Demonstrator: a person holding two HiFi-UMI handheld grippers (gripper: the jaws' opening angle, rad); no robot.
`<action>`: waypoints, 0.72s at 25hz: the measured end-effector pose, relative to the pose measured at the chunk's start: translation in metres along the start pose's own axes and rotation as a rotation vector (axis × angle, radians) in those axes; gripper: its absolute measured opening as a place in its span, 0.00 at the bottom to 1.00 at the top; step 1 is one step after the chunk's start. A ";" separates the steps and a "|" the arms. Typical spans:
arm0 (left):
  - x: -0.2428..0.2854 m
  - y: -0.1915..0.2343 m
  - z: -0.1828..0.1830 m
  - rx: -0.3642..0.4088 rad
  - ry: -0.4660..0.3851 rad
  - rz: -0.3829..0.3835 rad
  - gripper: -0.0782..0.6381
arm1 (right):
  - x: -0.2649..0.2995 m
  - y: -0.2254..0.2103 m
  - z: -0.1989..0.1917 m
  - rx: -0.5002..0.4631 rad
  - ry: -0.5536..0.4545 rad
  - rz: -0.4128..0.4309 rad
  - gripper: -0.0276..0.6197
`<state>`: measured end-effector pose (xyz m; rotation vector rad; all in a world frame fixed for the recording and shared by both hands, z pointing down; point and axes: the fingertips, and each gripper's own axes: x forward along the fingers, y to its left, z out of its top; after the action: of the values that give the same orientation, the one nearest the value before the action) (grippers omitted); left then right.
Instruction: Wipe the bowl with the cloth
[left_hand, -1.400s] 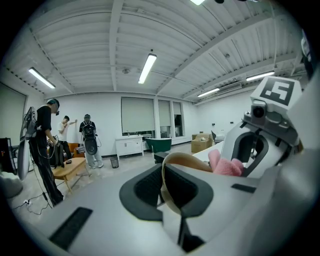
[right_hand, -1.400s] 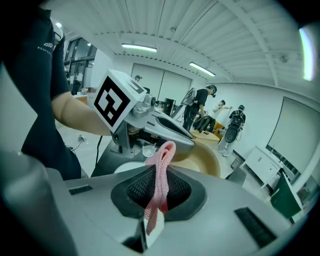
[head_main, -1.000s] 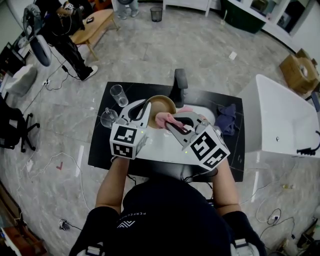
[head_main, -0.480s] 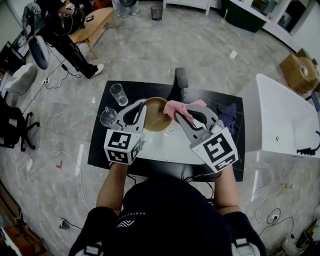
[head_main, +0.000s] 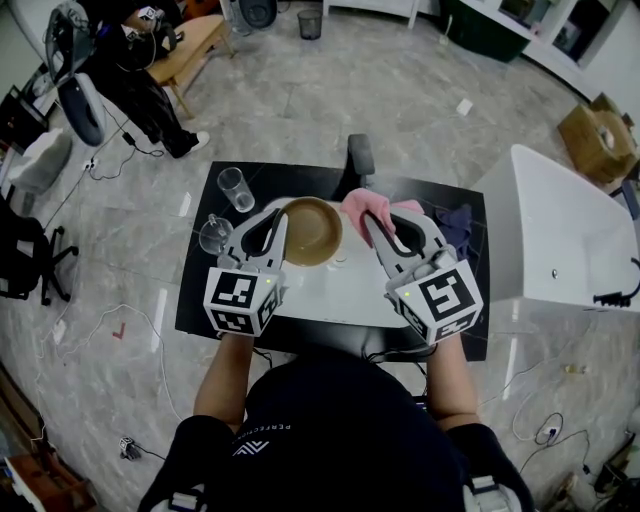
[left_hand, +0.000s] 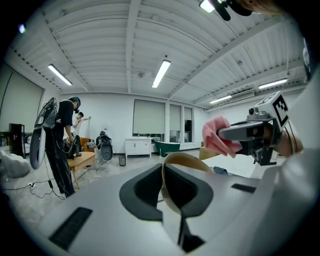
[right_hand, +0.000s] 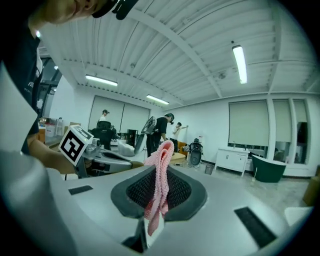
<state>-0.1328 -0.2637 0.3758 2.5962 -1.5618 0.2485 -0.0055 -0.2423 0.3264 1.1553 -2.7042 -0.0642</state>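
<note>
1. The person's forearms reach out over a black table (head_main: 200, 300) with a white mat (head_main: 330, 290) on it, one gripper in each hand.
2. The left gripper (head_main: 277, 222) has its jaws closed on the rim of the tan bowl (head_main: 311, 231). In the left gripper view (left_hand: 167, 176) the rim (left_hand: 184, 155) runs edge-on between the dark pads.
3. The bowl is held above the mat at the left of the table's middle, its hollow turned up toward the head camera.
4. The right gripper (head_main: 378, 218) is clamped on the pink cloth (head_main: 361, 206). In the right gripper view (right_hand: 159, 189) the cloth (right_hand: 163, 162) stands pinched between the pads, a fold rising above them and a tail hanging below.
5. The cloth sits just right of the bowl's rim; whether the two touch cannot be told.
6. Left of the bowl stand a tall clear glass (head_main: 236, 188) and, nearer the left gripper, a second clear glass (head_main: 214, 236).
7. A dark blue cloth (head_main: 455, 232) lies on the table's right side, beyond the right gripper.
8. Further off, a wooden bench (head_main: 190, 55) stands on the grey floor at upper left, with a person beside it.
</note>
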 end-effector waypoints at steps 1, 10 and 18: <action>-0.001 0.000 0.000 0.001 -0.001 0.000 0.14 | -0.001 -0.002 -0.001 0.025 -0.009 -0.006 0.12; -0.006 0.000 -0.005 -0.006 0.004 -0.001 0.14 | -0.006 -0.005 -0.021 0.152 -0.023 -0.060 0.12; -0.010 -0.001 -0.017 -0.020 0.023 -0.008 0.14 | -0.009 -0.002 -0.042 0.215 -0.024 -0.076 0.12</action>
<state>-0.1376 -0.2516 0.3901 2.5745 -1.5385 0.2590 0.0106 -0.2355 0.3655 1.3231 -2.7401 0.2084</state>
